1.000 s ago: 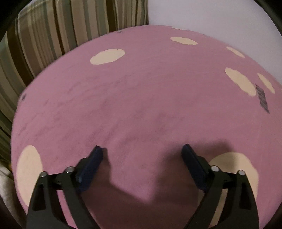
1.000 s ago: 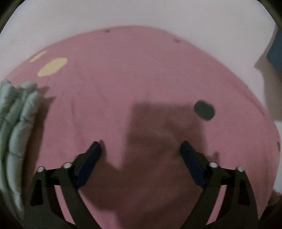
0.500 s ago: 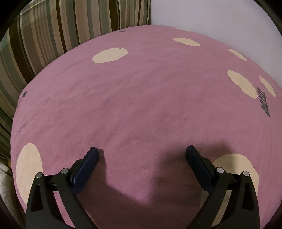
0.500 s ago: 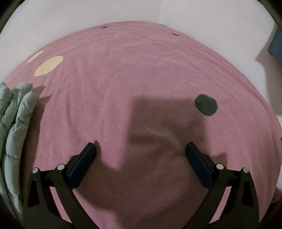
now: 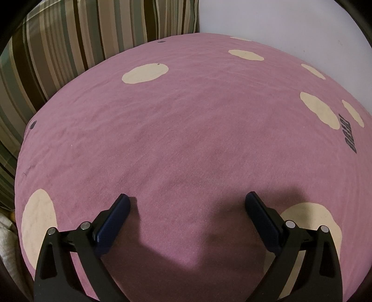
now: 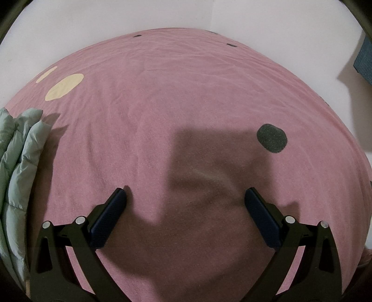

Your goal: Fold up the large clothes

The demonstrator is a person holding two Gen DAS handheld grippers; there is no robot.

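**Both grippers released above a pink spotted cover; quilted garment at its left edge**

Surface: a pink cover (image 5: 186, 130) lies spread flat and fills both views. It carries cream oval patches (image 5: 145, 73), a few dark spots (image 6: 272, 138) and a line of dark lettering (image 5: 348, 133) near its right side in the left wrist view. Fine creases run across it; a low ridge sits between the right gripper's fingers. What lies under the cover cannot be told.

Room: a white wall (image 6: 162, 14) rises behind the far edge. A striped cushion or hanging (image 5: 69, 46) stands at the far left corner. A blue item (image 6: 363, 60) shows at the far right, too cropped to identify.

Task item: a pale green quilted garment (image 6: 16, 162) lies bunched on the cover's left edge in the right wrist view.

Left gripper (image 5: 187, 201): jaws spread wide, having just widened slightly, nothing between them but the cover below.

Right gripper (image 6: 186, 196): jaws spread wide, grasping nothing.
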